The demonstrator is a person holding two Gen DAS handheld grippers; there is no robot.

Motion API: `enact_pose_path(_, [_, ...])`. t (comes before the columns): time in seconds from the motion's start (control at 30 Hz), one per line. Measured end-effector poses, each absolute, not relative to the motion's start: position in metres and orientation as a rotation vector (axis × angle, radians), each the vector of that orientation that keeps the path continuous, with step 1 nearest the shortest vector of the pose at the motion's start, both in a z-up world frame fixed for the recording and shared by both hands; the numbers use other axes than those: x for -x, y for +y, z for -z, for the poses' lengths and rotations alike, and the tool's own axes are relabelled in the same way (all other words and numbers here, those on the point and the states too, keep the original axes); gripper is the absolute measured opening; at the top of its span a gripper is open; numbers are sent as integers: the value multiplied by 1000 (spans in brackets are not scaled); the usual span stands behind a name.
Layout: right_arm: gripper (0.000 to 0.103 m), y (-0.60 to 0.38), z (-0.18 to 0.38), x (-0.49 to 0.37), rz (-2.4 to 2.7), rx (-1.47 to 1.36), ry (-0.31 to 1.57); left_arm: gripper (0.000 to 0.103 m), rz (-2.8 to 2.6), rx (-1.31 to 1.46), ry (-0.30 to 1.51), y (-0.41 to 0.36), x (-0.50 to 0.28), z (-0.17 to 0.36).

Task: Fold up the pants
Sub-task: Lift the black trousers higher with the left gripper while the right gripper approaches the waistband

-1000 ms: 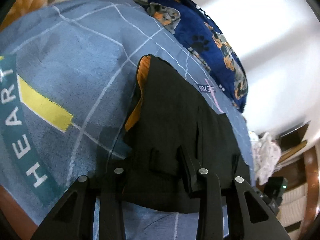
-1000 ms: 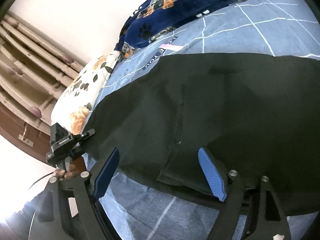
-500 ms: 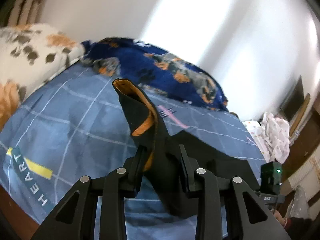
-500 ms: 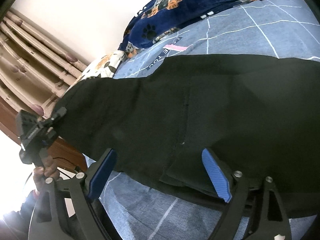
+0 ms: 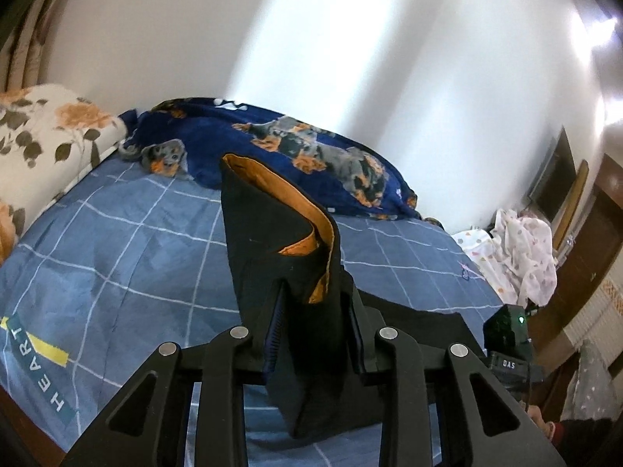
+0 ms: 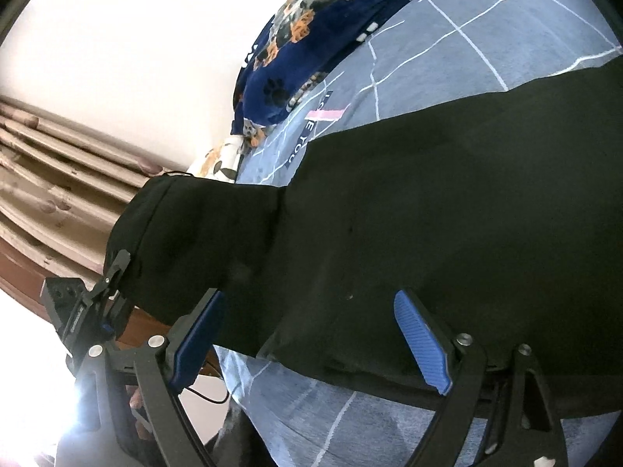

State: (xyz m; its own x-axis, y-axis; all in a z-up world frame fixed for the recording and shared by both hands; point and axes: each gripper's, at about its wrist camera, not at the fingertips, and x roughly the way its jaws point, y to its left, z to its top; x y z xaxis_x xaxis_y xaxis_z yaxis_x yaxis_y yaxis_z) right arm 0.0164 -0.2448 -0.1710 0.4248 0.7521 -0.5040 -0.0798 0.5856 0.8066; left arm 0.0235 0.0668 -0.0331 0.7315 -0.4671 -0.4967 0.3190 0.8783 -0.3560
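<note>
From the left wrist camera, the left gripper point(image 5: 315, 327) is clamped on a bunched end of the black pants with an orange lining point(image 5: 272, 241), its jaws having just been closing in on the cloth. That end stands up off the blue bedsheet with a white grid pattern point(image 5: 128, 241), orange inner face showing at the top rim, pointing away toward the navy blanket with a dog print point(image 5: 296, 148). Loads of bare sheet on the near-left of the pants, out to the bed's edge; the blanket bounds the far side and a cream pillow with orange flowers point(image 5: 43, 132) the far left. The rest of the pants trails low to the right, where the right gripper's body point(image 5: 506, 334) peeks in.

Right wrist camera: the right gripper point(image 6: 307, 334) is hanging wide open, jaws just been spreading, blue pads either side of the pants' near hem but not pressing it. The pants point(image 6: 428, 225) run long across the sheet point(image 6: 447, 39), left end lifted by the left gripper point(image 6: 117, 268) past the bed's corner. Open sheet lies between pants and blanket point(image 6: 311, 39).
</note>
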Motion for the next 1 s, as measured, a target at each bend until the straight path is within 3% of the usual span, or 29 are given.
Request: enact_pose_path(1.0, [87,-262,177,-19,-597,-958,989,24,502,88,581,9,-9,25])
